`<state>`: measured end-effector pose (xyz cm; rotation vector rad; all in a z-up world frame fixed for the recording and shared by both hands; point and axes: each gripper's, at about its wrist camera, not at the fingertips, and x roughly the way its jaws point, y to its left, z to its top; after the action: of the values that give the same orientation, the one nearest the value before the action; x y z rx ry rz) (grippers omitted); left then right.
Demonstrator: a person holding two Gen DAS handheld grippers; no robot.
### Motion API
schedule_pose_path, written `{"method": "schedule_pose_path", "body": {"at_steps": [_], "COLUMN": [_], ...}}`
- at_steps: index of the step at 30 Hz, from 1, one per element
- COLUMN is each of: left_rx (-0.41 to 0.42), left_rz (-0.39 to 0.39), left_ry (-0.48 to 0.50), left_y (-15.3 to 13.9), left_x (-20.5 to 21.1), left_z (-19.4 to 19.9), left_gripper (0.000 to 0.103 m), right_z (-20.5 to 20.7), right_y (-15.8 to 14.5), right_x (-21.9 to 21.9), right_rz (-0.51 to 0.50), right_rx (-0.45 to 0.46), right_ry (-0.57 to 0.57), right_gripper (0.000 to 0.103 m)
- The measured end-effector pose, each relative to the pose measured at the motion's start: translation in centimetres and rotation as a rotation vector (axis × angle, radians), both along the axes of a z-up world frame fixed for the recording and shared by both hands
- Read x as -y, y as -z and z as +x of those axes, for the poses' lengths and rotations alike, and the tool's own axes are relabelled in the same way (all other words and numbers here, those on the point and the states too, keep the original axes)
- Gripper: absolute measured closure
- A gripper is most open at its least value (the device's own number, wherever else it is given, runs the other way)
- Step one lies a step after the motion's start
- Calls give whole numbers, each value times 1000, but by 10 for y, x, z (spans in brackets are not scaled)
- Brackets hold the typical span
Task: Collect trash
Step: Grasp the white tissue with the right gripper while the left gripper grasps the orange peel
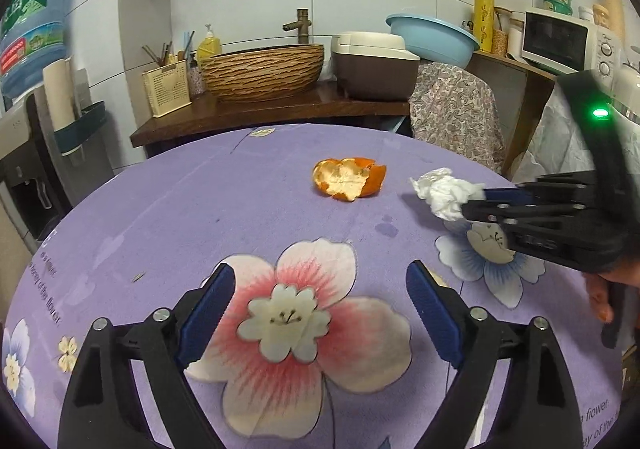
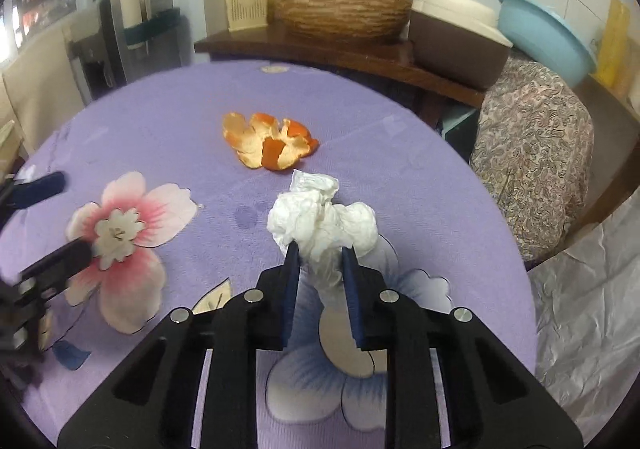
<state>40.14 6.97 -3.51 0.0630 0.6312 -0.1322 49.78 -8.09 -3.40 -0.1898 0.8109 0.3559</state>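
Tissue [image 2: 322, 221] clamped, right hand-held gripper [image 2: 322, 261] | orange peel [image 2: 270, 145] near ahead

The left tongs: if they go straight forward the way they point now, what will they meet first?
Probably the orange peel, though depth is unclear. The left tongs are open over the purple tablecloth, and the peel lies ahead, slightly right.

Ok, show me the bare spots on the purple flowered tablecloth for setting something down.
Free: the purple flowered tablecloth left of the orange peel, and the strip behind it toward the far edge. Crowded: right side, where the right gripper holds the crumpled white tissue.
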Motion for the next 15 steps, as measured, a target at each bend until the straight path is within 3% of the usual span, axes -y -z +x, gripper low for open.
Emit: {"method": "schedule_pose_path", "body": {"at_steps": [6,15], "left_rx": [-10,-54], "left_rz": [-11,34], "left_ry": [28,26], "left_y": [2,15], "left_x": [24,56], "left_z": [45,109], "left_gripper": [25,37], "right_z": [-56,-129], "right_y": [-21,-22], "right_x": [38,98], "right_rz": [43,125], "right_rx": [20,12], "right_ry": [5,58], "right_gripper": [81,80]}}
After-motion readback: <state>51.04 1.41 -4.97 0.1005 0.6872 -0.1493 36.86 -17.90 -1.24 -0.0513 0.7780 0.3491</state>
